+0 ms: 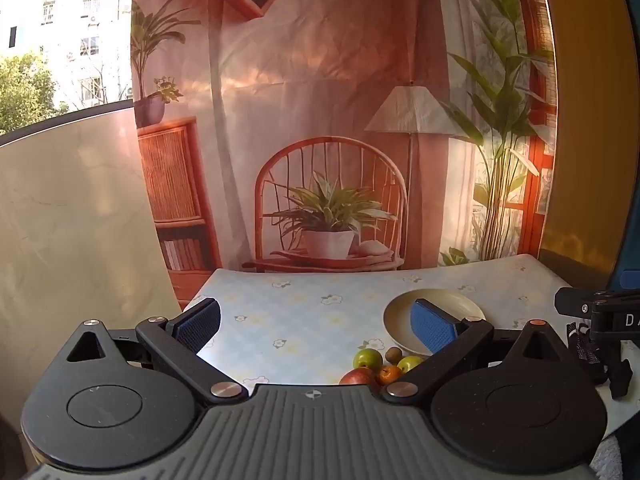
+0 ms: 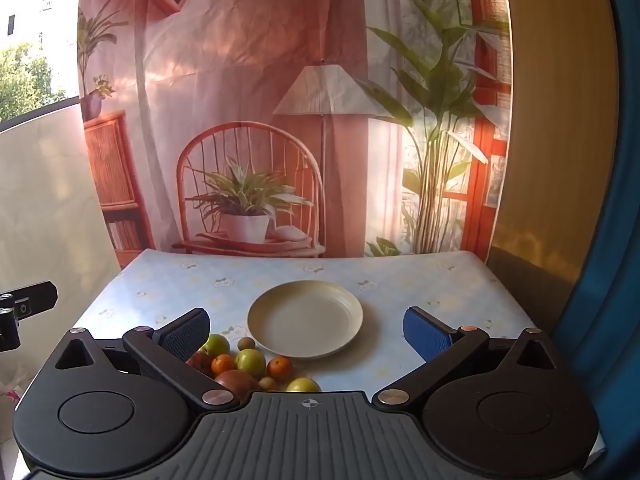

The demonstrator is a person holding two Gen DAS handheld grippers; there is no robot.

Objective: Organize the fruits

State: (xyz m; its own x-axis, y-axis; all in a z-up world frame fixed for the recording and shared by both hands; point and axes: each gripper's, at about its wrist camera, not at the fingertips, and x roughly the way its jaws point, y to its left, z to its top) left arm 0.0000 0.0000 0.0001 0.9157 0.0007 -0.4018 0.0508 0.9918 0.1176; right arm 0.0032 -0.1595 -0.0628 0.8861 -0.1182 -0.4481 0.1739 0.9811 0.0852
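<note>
A cream plate [image 2: 305, 318] lies bare on the flowered tablecloth [image 2: 168, 280]; in the left wrist view the plate [image 1: 440, 300] shows at the right behind a blue pad. A cluster of fruit sits in front of the plate's left edge: green apples [image 2: 250, 362], small oranges [image 2: 279, 367], a red apple [image 2: 236, 381] and a small brown fruit [image 2: 246, 343]. The left wrist view catches the same green apple [image 1: 368, 358], orange [image 1: 389, 374] and red apple [image 1: 357, 377]. My right gripper [image 2: 307, 330] stands wide open above the fruit and plate. My left gripper [image 1: 316, 324] is wide open over bare cloth.
A printed backdrop [image 2: 248, 140] of a chair and plants hangs behind the table's far edge. A pale board [image 1: 72, 220] leans at the left. The other gripper's black body [image 1: 600, 312] shows at the right edge of the left wrist view.
</note>
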